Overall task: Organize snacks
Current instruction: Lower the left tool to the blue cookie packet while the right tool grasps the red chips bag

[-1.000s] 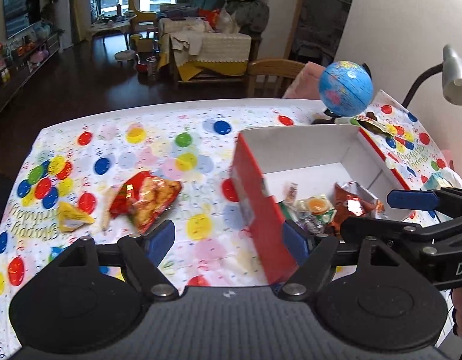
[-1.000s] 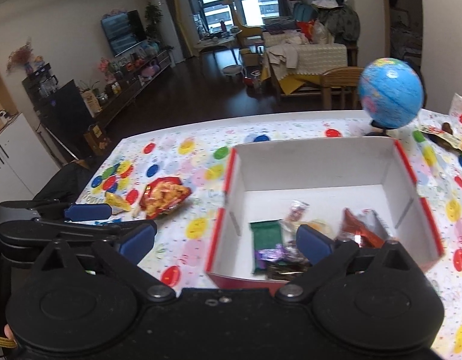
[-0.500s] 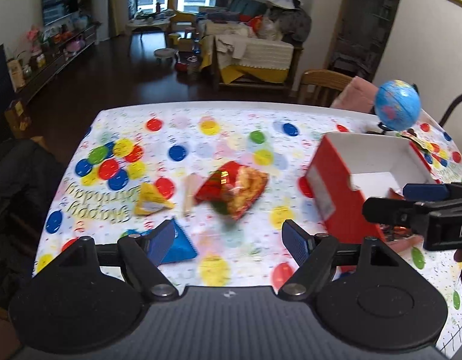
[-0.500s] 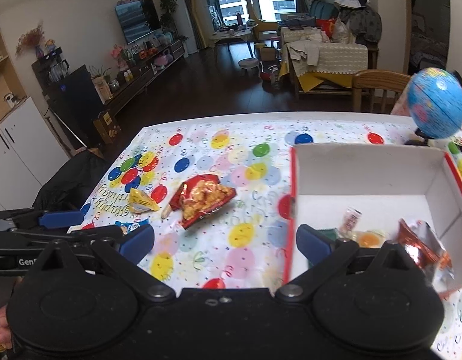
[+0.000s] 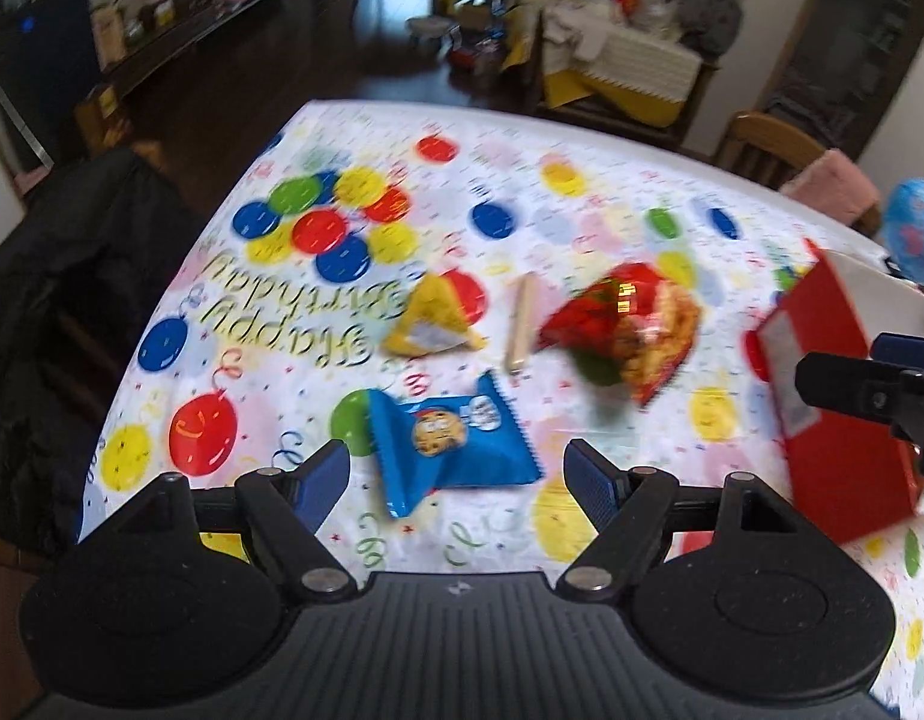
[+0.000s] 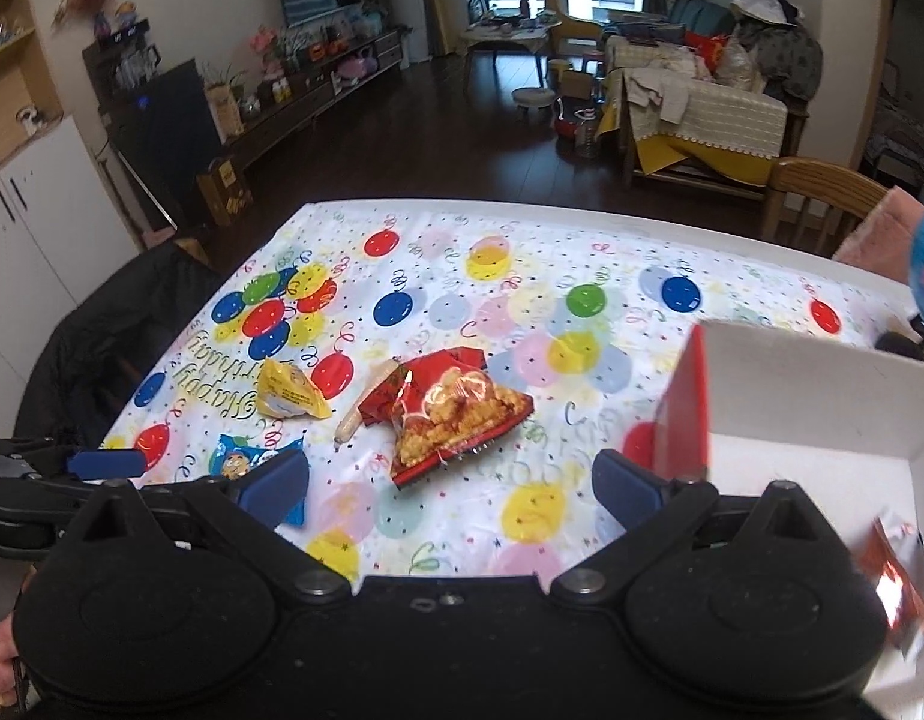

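The sorting looks partly done: the red-sided box [image 6: 822, 396] at the right of the worktop [image 6: 522, 276] already holds at least one shiny orange wrapper [image 6: 900, 588], while four snacks lie loose on the balloon-print cloth. Left to gather are a blue cookie packet [image 5: 456, 444], a yellow triangular packet [image 5: 432, 318], a pale thin stick [image 5: 519, 324] and a red bag of fried crisps [image 5: 630, 330]. The left tongs [image 5: 459, 474] hang released and empty just above the blue packet, which lies flat between the spread tips and looks crinkly, sealed at both ends, with a cookie face printed on it; my guess is that it is the next pick. The right tongs [image 6: 450, 480] are likewise spread wide with nothing between them, poised over bare cloth near the red bag and beside the box's near corner. The red bag is puffy and glossy, its clear window showing golden pieces; the yellow packet sits just beside the stick, apart from the box.
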Motion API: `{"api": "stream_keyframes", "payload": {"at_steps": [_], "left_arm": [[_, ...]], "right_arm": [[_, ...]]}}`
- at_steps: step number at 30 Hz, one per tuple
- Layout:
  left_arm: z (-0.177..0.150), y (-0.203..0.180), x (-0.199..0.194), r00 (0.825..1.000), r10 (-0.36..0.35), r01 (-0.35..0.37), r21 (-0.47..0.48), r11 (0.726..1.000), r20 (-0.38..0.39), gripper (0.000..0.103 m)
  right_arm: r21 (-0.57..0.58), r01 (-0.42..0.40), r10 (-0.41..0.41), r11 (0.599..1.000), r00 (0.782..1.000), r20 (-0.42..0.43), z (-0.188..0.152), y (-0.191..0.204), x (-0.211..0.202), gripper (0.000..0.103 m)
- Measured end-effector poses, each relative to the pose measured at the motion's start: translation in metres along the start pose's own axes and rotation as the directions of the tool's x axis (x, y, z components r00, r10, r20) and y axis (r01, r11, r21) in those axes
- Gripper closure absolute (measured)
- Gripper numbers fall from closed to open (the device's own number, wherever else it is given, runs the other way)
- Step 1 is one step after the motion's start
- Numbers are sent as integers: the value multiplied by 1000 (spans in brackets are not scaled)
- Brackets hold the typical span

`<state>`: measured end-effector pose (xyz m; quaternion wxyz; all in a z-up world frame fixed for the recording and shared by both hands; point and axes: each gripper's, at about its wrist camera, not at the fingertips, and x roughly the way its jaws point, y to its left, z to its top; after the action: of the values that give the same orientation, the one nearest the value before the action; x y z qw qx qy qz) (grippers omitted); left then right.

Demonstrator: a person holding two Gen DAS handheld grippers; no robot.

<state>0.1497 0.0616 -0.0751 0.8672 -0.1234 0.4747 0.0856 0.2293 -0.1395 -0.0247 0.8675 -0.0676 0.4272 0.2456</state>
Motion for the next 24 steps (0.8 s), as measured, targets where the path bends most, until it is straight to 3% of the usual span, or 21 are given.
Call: {"api": "stream_keyframes", "payload": {"at_steps": [15,24], "left_arm": [[17,4,60,992,48,-58,-83,995,-115,25],[17,2,82,985,59,-72,-81,994,-160,25]], "right_arm": [[-177,13,-29,984,996,-89,39,16,94,4],[-237,30,-65,971,988,-139,35,23,137,8]]}}
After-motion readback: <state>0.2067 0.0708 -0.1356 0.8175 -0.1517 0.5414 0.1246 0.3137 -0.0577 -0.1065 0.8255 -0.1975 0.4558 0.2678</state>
